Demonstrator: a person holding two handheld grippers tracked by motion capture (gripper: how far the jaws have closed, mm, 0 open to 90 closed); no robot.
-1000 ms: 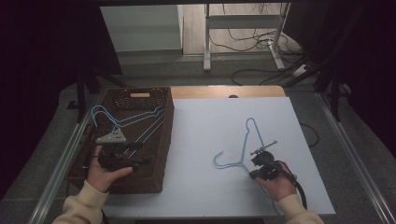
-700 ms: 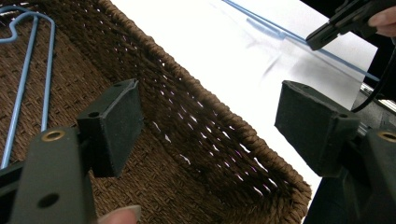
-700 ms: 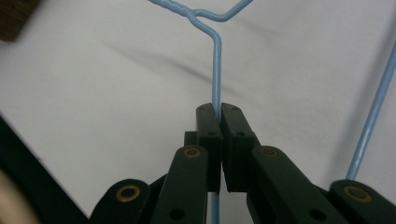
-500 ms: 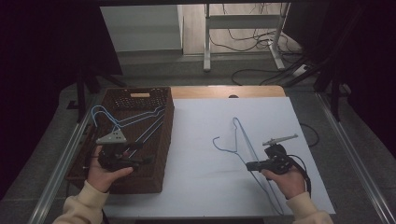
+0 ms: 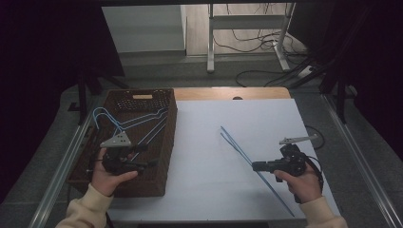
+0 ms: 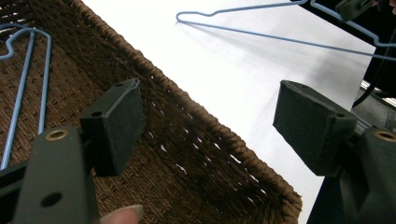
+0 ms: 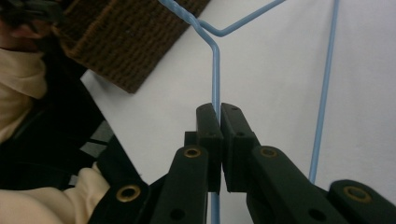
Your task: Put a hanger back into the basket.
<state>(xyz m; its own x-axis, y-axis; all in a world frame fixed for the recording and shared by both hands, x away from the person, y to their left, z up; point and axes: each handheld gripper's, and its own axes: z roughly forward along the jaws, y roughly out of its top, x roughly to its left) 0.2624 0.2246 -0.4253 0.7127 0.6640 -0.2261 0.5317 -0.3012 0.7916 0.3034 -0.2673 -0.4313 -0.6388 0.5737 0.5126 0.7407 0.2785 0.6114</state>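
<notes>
A light blue wire hanger (image 5: 237, 145) (image 7: 215, 70) hangs tilted on edge above the white tabletop, and my right gripper (image 5: 255, 166) (image 7: 219, 112) is shut on its wire a little below the twisted neck. My left gripper (image 5: 145, 164) (image 6: 208, 105) hovers open over the near right rim of the brown wicker basket (image 5: 164, 142) (image 6: 196, 135), with nothing between its pads. More blue hangers (image 5: 126, 124) (image 6: 23, 70) lie inside the basket. The held hanger (image 6: 280, 39) shows far off in the left gripper view.
The white sheet (image 5: 209, 156) covers the table right of the basket. A wooden strip (image 5: 228, 93) runs along its far edge. Metal rails (image 5: 351, 147) flank the table. A stand and cables (image 5: 247, 42) lie on the floor beyond.
The right hand has risen and drawn back to the right, and the hanger it holds has swung from lying flat to standing on edge. The left hand has stayed put.
</notes>
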